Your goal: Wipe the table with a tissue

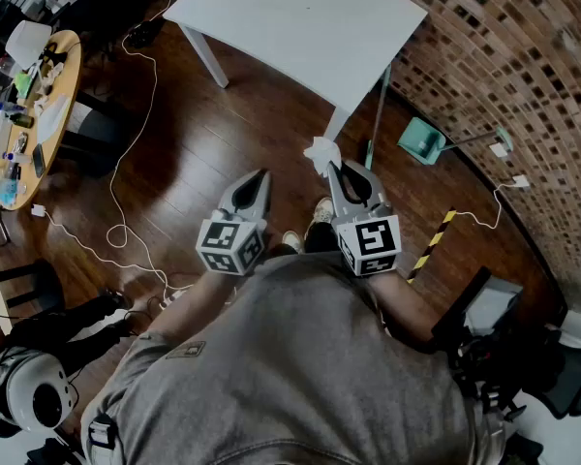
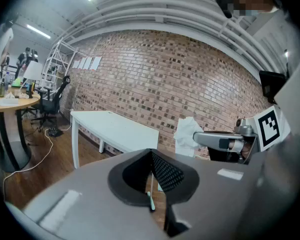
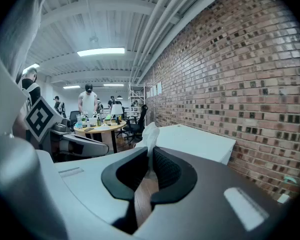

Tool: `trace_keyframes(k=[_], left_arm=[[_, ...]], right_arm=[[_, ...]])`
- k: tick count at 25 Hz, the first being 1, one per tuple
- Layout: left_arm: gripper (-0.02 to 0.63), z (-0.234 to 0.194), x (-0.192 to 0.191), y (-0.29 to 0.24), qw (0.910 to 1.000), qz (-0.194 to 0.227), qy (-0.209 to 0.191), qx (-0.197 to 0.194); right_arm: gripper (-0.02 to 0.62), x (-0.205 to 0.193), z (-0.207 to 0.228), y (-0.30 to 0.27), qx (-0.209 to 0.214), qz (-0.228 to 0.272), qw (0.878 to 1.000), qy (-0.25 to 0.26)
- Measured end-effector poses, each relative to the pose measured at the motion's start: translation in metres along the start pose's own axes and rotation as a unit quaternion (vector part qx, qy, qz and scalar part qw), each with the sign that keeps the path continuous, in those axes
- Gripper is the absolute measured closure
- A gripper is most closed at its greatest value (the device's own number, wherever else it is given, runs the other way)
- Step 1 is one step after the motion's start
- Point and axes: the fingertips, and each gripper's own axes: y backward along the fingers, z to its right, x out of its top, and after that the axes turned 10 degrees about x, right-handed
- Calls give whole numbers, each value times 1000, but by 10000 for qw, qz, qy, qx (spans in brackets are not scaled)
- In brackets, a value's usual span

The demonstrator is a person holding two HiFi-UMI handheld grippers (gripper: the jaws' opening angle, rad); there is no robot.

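1. At ten o'clock in the head view stands a round wooden table (image 1: 41,114) crowded with bottles and small clutter. These are the only vessels nearby, and they are too small for us to tell what is in them.
2. Our left gripper (image 1: 262,176) is held out in front of the body with its jaws pressed together and nothing between them. It plays no part in the task yet.
3. Our right gripper (image 1: 335,167), just beside it at one o'clock, is clamped on the tissue (image 1: 321,150). In the right gripper view the white paper stands up out of the closed jaws as a crumpled tuft.
4. The white table (image 1: 300,17) lies ahead at twelve o'clock, well apart from both grippers, and its top looks bare. We judge the step in hand to be carrying the tissue over, with wiping not yet begun.
5. The next move calls for stepping closer. The right gripper must then lower until the tuft presses on the tabletop, tilted so that paper rather than jaw meets the surface.
6. At two o'clock a teal dustpan (image 1: 421,141) rests against the brick wall. We cannot tell whether it holds anything.
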Motion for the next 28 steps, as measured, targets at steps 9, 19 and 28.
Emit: trace_keyframes(k=[9,19,28], left_arm=[[604,-11,32,-67,9998,68,-135,123],[604,-10,89,-161,9991,178,-320,223],[604,-15,108,-212,9993,88,-316,190]], right_arm=[[554,17,52,-49,165,52,9998,-59],[555,49,132,-109,338,253,9991,-69],[555,54,170,-142,303,266,9989,-258]])
